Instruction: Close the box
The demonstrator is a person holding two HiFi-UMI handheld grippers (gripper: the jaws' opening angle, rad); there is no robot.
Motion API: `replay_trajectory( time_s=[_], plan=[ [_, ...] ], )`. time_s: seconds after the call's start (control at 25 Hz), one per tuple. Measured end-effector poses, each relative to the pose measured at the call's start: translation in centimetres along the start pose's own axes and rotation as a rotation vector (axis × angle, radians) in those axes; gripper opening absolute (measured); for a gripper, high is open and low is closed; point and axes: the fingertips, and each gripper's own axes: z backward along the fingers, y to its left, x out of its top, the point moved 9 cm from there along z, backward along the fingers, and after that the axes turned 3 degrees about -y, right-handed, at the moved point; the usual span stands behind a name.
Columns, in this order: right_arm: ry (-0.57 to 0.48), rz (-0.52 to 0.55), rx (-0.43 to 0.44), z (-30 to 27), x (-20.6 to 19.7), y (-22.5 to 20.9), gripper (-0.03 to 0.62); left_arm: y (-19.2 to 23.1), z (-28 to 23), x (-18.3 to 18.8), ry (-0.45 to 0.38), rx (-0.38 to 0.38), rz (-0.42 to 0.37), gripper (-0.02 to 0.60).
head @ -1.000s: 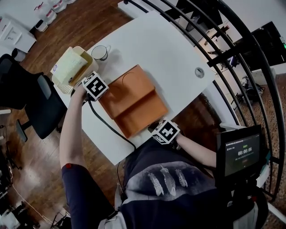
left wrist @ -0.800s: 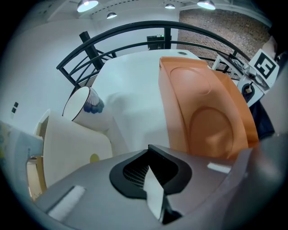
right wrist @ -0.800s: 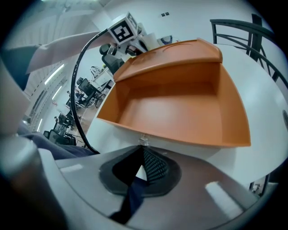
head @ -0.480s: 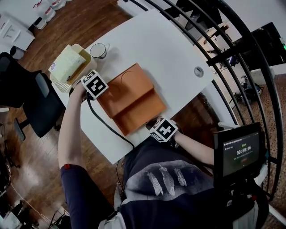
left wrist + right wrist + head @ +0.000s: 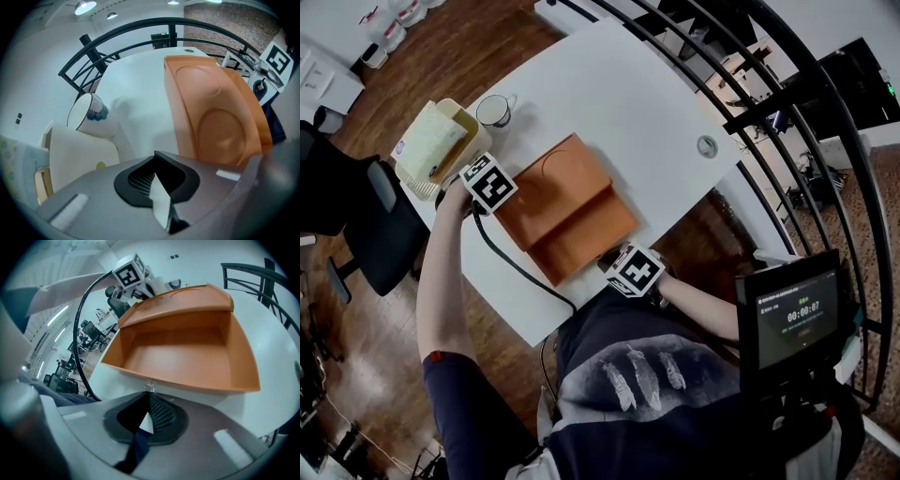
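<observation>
An orange box [image 5: 565,208] lies open on the white table [image 5: 647,103]. Its lid [image 5: 211,112], with round embossing, is folded back to the far left, and the empty tray [image 5: 183,348] faces me. My left gripper [image 5: 490,186] sits at the lid's left corner with its jaws shut and nothing between them [image 5: 157,159]. At the tray's near wall my right gripper [image 5: 623,265] is shut and empty too, its tip [image 5: 149,389] just short of the wall or touching it.
A glass cup [image 5: 492,111] and a cream basket [image 5: 436,145] holding paper stand left of the lid. A black cable [image 5: 516,267] runs over the table's near edge. A black railing [image 5: 750,122] curves on the right, with a timer screen [image 5: 792,314] beside me.
The head view has drifted a little, so everything sits slightly further left and up. Both grippers keep their places at the box, and the box stays open.
</observation>
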Motion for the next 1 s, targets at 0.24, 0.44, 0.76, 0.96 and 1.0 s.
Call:
replay_trajectory(
  time_s=[0.24,0.44,0.76,0.96,1.0],
  plan=[
    [-0.001,-0.003,-0.008,-0.09,-0.05,0.0,0.005,-0.06,-0.13,0.04,0.003,0.001,-0.004,0.014],
    [0.004,0.003,-0.005,-0.18,0.04,0.12,0.005,-0.1,0.0,-0.06,0.004,0.001,-0.001,0.014],
    [-0.013,0.001,-0.01,-0.13,0.24,0.23,0.005,-0.21,0.03,-0.14,0.008,0.003,-0.001,0.014],
    [-0.028,-0.001,-0.017,-0.03,0.8,0.1,0.005,-0.16,0.07,-0.05,0.008,0.005,-0.001,0.014],
    [-0.029,0.0,-0.019,-0.05,0.81,0.05,0.005,-0.15,0.07,-0.02,0.008,0.006,-0.001,0.014]
  ],
)
